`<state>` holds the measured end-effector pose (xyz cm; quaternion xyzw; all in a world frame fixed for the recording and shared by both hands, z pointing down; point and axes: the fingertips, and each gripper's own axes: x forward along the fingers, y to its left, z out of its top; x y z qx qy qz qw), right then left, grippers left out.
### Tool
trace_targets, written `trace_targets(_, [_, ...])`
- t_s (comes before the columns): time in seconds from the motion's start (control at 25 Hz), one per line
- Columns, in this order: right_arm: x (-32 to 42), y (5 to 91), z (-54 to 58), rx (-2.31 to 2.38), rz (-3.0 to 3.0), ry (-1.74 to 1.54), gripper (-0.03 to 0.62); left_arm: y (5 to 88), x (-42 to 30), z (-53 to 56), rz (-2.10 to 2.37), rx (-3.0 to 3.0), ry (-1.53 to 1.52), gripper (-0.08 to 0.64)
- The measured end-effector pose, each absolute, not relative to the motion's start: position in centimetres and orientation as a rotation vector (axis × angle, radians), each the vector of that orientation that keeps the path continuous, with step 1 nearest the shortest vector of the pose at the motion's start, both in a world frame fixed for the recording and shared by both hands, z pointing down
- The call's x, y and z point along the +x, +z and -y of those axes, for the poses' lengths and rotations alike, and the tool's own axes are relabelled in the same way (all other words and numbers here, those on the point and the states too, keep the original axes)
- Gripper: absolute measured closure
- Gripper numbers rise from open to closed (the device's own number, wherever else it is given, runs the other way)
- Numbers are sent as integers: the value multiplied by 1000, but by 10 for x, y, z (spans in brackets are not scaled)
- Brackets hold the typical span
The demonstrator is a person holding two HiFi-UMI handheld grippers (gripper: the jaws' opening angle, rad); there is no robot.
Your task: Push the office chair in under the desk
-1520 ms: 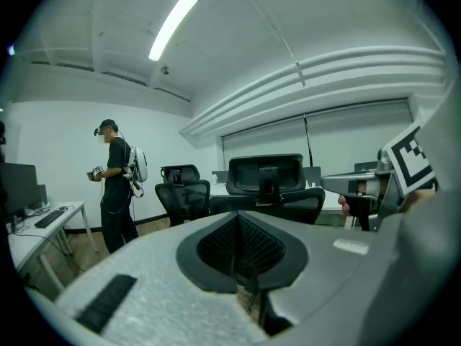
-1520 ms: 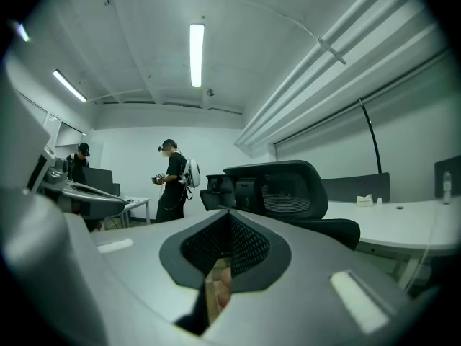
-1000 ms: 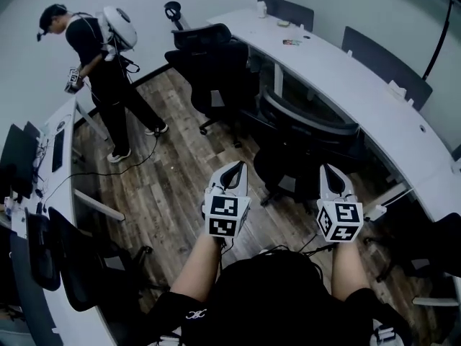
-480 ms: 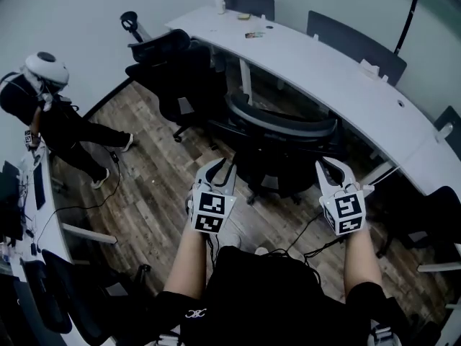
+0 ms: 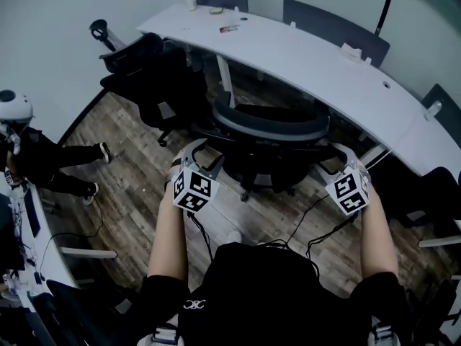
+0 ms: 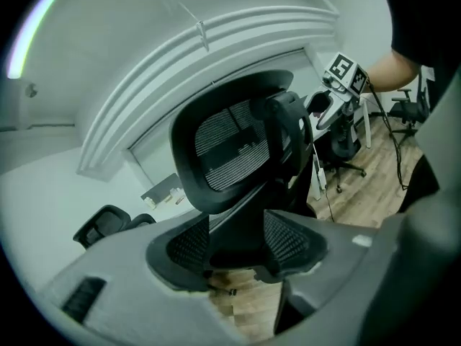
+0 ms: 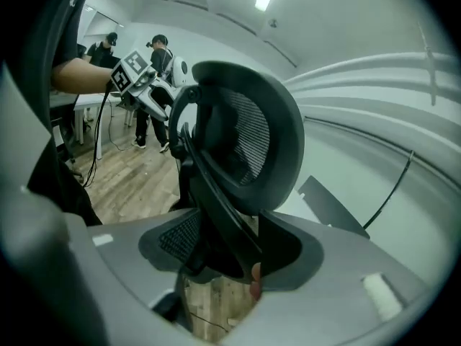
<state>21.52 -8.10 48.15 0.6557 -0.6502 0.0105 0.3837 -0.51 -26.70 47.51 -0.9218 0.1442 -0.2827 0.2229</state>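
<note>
**Chair held by both sides, desk just ahead**

Office chair sits just short of the desk. Left gripper and right gripper are each part-open, clamped on the backrest's stiff rim (mesh would give). It prob. rolls easily but swivels unless the 2 push evenly.

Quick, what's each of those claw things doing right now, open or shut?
Left gripper: closed on one side of the office chair back.
Right gripper: closed on the chair back's other side.
</note>
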Motion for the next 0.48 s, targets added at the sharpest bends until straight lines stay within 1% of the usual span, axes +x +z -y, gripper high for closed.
trace_targets(0.24, [246, 501, 85, 1671, 1539, 108, 307, 501, 1, 316, -301, -2496, -876, 303])
trace_targets(0.36, [253, 509, 90, 1658, 1489, 125, 304, 514, -2, 339, -268, -2425, -920, 282])
trace_targets(0.48, [256, 514, 95, 1633, 1472, 143, 293, 525, -1, 356, -245, -2372, -963, 282])
